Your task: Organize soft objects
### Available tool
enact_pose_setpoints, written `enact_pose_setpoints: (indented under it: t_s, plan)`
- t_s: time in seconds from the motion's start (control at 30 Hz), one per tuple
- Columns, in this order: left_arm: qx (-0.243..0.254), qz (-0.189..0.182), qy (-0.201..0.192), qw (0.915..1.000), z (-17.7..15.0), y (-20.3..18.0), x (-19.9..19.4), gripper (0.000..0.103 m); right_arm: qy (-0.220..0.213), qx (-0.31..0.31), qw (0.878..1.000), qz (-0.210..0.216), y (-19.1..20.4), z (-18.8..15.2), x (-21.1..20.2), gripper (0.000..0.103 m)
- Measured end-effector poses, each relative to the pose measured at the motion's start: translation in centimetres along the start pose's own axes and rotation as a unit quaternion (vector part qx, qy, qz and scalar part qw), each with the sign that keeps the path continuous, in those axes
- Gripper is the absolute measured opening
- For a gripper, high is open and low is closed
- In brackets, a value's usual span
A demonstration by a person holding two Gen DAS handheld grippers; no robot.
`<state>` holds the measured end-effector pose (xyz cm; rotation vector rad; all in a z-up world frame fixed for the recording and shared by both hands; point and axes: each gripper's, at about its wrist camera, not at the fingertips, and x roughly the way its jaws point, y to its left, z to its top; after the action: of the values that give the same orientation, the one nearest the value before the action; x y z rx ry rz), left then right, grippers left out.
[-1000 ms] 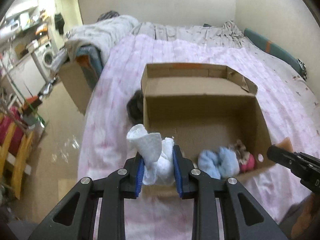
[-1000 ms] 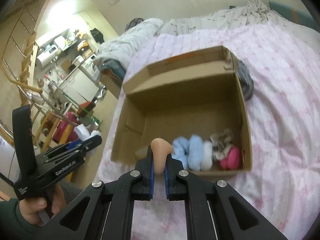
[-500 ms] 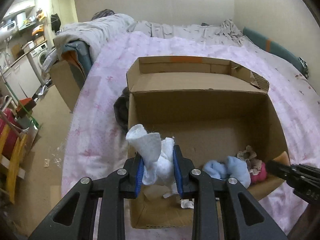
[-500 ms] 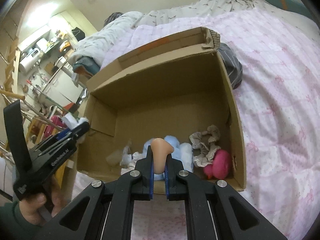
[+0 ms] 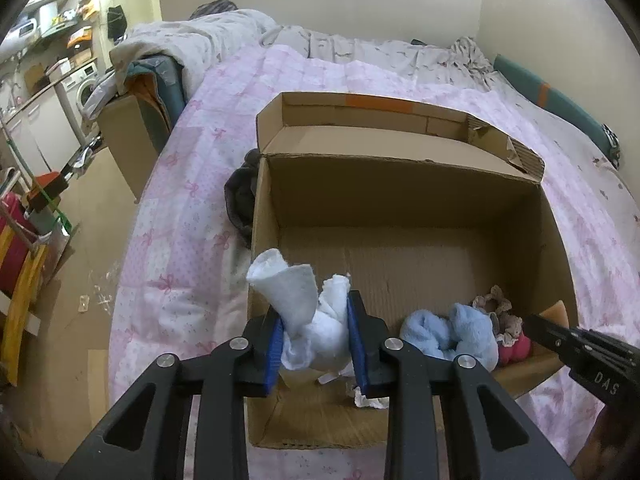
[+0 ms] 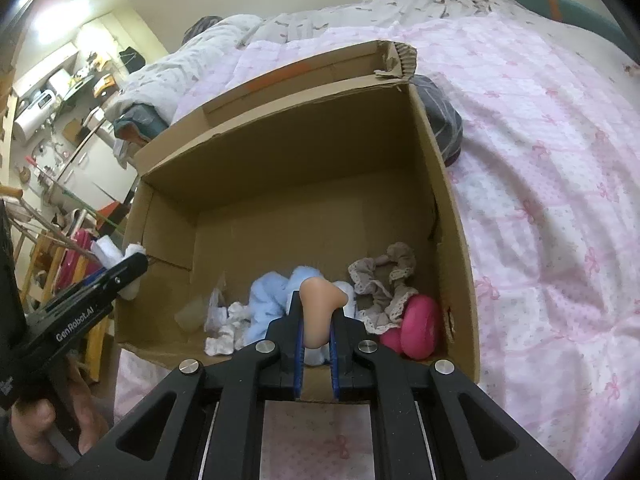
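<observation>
An open cardboard box [image 5: 400, 216] [image 6: 448, 208] sits on the pink bedspread. My left gripper [image 5: 316, 340] is shut on a white cloth [image 5: 304, 312], held over the box's near left corner. My right gripper [image 6: 317, 332] is shut on a beige sponge [image 6: 320, 304], held over the box's near edge. Inside the box lie a light blue fluffy cloth [image 5: 448, 332] [image 6: 268, 300], a beige lace scrunchie [image 6: 384, 276], a pink soft object [image 6: 416, 332] and a small white rag [image 6: 224, 328].
A dark garment [image 5: 240, 200] lies on the bed beside the box's left wall; another dark garment [image 6: 444, 120] lies by its right wall. A rumpled quilt [image 5: 208, 44] is at the bed's head. Floor with a second cardboard box [image 5: 128, 136] is left.
Both grippers have moved forward toward the box with their loads. The box now looks larger and more of its inside shows.
</observation>
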<state>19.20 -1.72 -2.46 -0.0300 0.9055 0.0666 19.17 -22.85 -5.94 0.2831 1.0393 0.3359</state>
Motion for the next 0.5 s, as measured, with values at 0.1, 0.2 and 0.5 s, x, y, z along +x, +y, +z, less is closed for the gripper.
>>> enact_pose_setpoints:
  t_s: [0.1,0.2,0.5]
  plan:
    - [0.002,0.012,-0.017,0.9998,-0.1,-0.1,-0.4,0.04,-0.005,0.002,1.0,-0.003,0.0,0.1,0.0,0.011]
    - [-0.002,0.018,-0.032,0.9993,-0.1,-0.1,-0.8,0.059,-0.006,0.009,1.0,-0.002,-0.2,0.2,0.0,0.034]
    - [-0.012,0.023,-0.064,0.9976,0.6,0.1,-2.8,0.072,-0.06,0.043,0.997,0.028,-0.8,0.9,-2.0,0.103]
